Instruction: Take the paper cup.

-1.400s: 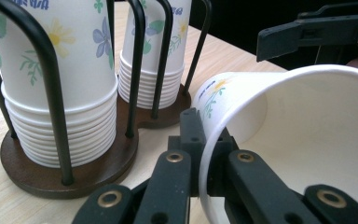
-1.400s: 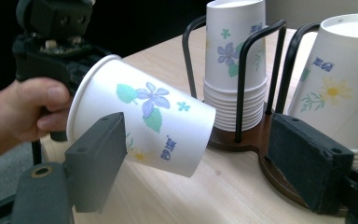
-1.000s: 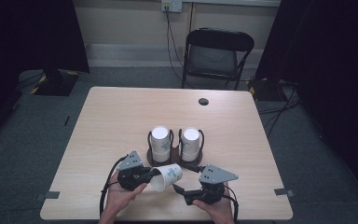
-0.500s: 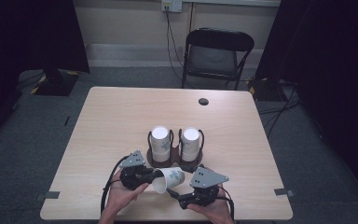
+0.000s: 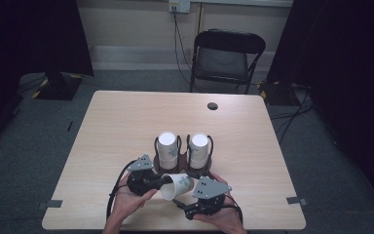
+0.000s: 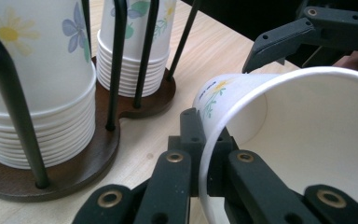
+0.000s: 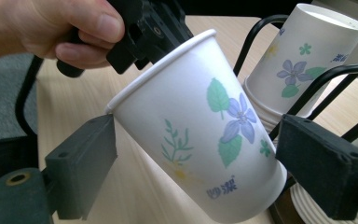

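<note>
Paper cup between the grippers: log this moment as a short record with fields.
cup: single flowered paper cup, tilted on its side above the table
left gripper: shut on the cup's rim
right gripper: jaws have just been opening; they flank the cup, pads off it
holder: wooden cup holder with two stacks of cups, upright behind

chair (image 5: 228, 57) behind table (image 5: 121, 122) | wall outlet (image 5: 179, 6) | grommet (image 5: 213, 106) far edge
</note>
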Tool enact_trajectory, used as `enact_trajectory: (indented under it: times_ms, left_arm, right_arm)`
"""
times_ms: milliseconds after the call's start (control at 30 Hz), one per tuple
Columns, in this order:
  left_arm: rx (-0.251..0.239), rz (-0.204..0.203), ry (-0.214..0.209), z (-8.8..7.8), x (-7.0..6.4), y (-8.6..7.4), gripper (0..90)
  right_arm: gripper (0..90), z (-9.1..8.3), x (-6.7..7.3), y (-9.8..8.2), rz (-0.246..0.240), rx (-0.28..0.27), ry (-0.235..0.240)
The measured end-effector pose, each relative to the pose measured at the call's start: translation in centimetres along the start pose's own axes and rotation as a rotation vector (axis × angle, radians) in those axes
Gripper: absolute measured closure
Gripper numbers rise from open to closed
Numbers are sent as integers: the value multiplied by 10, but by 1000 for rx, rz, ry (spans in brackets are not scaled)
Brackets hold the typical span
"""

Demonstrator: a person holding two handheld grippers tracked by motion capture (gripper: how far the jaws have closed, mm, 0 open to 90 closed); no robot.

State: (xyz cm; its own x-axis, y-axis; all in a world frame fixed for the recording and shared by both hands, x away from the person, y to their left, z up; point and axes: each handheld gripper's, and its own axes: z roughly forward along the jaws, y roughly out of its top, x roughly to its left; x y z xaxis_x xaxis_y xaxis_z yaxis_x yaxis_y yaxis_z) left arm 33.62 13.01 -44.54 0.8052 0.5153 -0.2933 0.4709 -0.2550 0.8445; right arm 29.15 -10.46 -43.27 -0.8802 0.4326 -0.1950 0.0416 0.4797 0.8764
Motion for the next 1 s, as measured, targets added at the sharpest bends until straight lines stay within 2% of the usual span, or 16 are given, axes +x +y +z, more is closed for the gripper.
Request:
enact_trajectory:
  times_ms: [167,333,400,467,867,1000]
  left_arm:
    - [20,-9,13,1,1,1,893]
    - [55,-23,-17,3,2,3,890]
    - [69,-17,-30,4,1,5,890]
    - [86,-4,-21,5,0,7,890]
    - [115,-5,-35,12,-6,11,887]
    - [148,-5,-37,17,-6,11,885]
  right_arm:
    - [121,5,0,1,-36,24,-3]
    - [122,13,2,2,-98,66,-4]
    - [125,16,2,2,-106,73,-4]
    - [136,18,3,2,-121,89,-4]
    - [168,28,4,5,-159,135,5]
    - [194,30,6,8,-182,136,9]
